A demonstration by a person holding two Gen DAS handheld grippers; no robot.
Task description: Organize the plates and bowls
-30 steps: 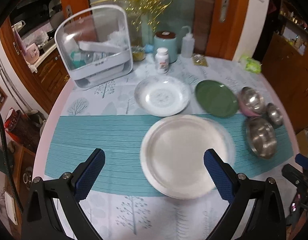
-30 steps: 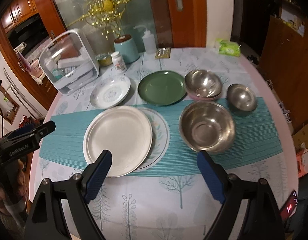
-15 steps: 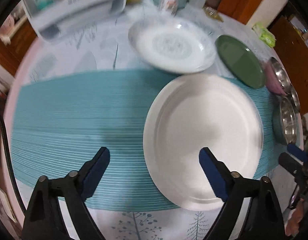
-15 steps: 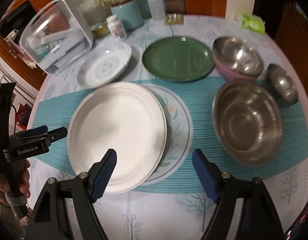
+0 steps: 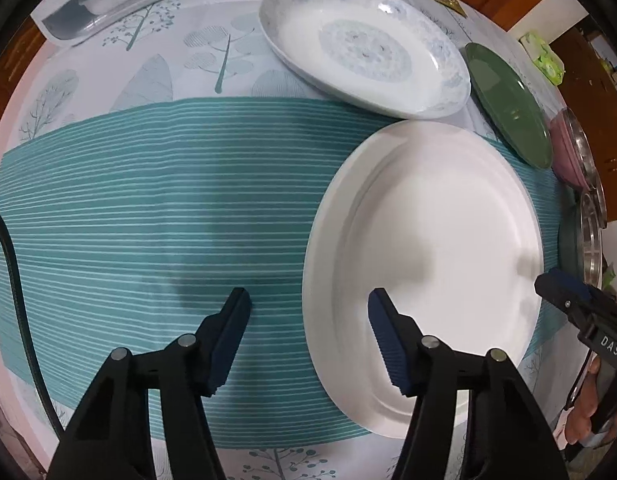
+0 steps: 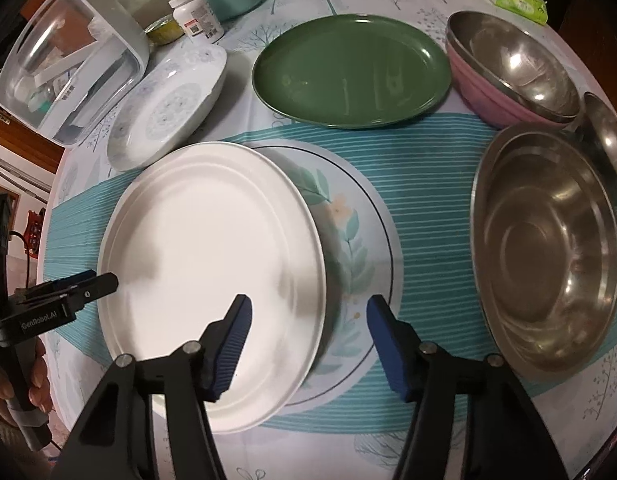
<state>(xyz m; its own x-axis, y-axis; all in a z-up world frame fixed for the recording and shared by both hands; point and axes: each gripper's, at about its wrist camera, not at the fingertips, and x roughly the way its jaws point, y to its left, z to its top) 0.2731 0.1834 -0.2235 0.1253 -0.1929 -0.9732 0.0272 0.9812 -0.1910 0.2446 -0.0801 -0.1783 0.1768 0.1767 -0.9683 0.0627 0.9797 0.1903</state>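
White and wide, the plain plate (image 6: 212, 272) lies on the teal runner (image 5: 148, 208), overlapping a floral plate (image 6: 348, 248). Left gripper (image 5: 308, 312) straddles its nine o'clock rim, right gripper (image 6: 308, 320) its three o'clock rim; both closing, neither pinching yet. Grip evenly, lift level.

Glossy white plate (image 6: 212, 264), shiny steel bowl (image 6: 548, 264), striped woven cloth runner (image 5: 148, 208).

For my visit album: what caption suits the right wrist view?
Right hand-held gripper, jaws closing, straddles the plain white plate's rim above a floral plate.
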